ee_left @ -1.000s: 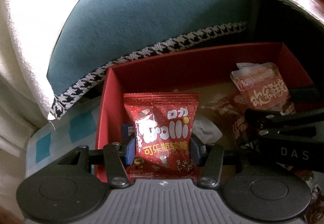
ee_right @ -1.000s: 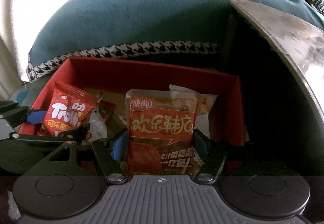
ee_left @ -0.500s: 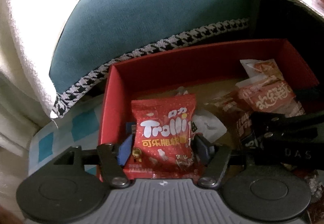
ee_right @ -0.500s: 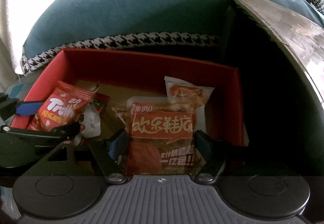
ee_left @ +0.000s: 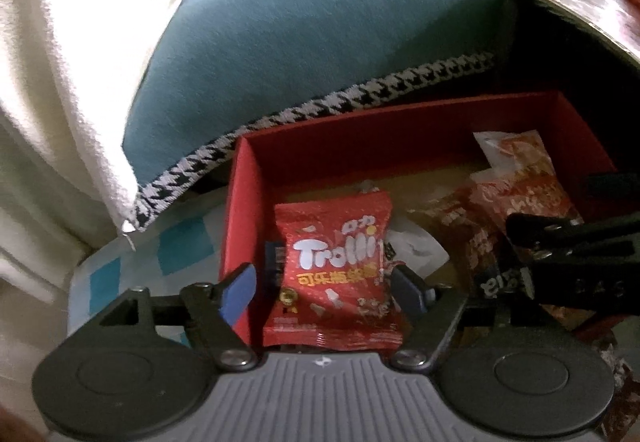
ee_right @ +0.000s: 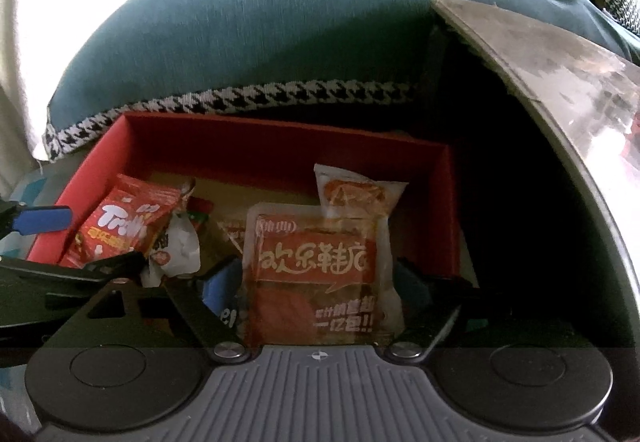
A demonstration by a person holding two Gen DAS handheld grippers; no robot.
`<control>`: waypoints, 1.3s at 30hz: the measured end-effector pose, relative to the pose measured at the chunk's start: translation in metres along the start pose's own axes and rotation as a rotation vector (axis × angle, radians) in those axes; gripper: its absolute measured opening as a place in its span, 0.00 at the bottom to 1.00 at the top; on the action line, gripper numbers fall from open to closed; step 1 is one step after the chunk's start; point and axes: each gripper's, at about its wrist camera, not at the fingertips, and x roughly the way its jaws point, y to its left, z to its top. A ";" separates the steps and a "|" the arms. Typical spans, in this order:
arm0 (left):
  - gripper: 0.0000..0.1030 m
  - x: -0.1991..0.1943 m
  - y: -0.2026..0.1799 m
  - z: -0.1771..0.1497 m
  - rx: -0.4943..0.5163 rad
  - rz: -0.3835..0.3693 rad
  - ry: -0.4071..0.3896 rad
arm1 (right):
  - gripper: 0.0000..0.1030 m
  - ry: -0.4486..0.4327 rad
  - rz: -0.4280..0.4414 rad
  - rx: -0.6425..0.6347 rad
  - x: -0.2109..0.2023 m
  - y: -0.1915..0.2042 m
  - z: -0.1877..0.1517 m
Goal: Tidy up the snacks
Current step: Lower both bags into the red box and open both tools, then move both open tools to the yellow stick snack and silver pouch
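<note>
Left wrist view first: the left tongs (ee_left: 326,288) hang over the near end of the red box (ee_left: 256,146), and their jaws have just been opening. They stand wide now, the blue pad clear of the red Trolli gummy bag (ee_left: 334,270), which sits free between them inside the box, leaning against the near left wall. Let go, by the look of it!

Over to the right wrist view: the right tongs (ee_right: 316,284) have just been opening too. The clear-and-orange packet with Chinese lettering (ee_right: 316,266) stands between the jaws, and the pads seem to be off it on both sides, though the right one sits in deep shadow. That packet rests in the box's near right part.

Just behind it, a smaller orange sachet (ee_right: 358,192) leans near the far wall. Between the two big packets lie a crumpled white wrapper (ee_right: 180,246) and some brownish packets I cannot count.

Tally: one box, one Trolli bag, one big orange packet, one small sachet, one white wrapper. Beyond the box sit a teal cushion (ee_right: 256,30) with houndstooth trim and a desk (ee_right: 560,54) edge at right.

Judging progress: these two snacks are boxed; whether more wait outside, the views do not show.
</note>
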 end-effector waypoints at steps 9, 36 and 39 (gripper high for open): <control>0.68 -0.012 0.009 0.003 -0.033 -0.019 -0.007 | 0.85 -0.043 0.012 0.036 -0.017 -0.009 0.001; 0.67 -0.027 -0.048 -0.086 0.115 -0.243 0.139 | 0.88 0.081 0.030 0.039 -0.073 -0.028 -0.104; 0.56 -0.016 -0.052 -0.090 0.112 -0.227 0.149 | 0.88 0.093 0.034 0.044 -0.069 -0.030 -0.104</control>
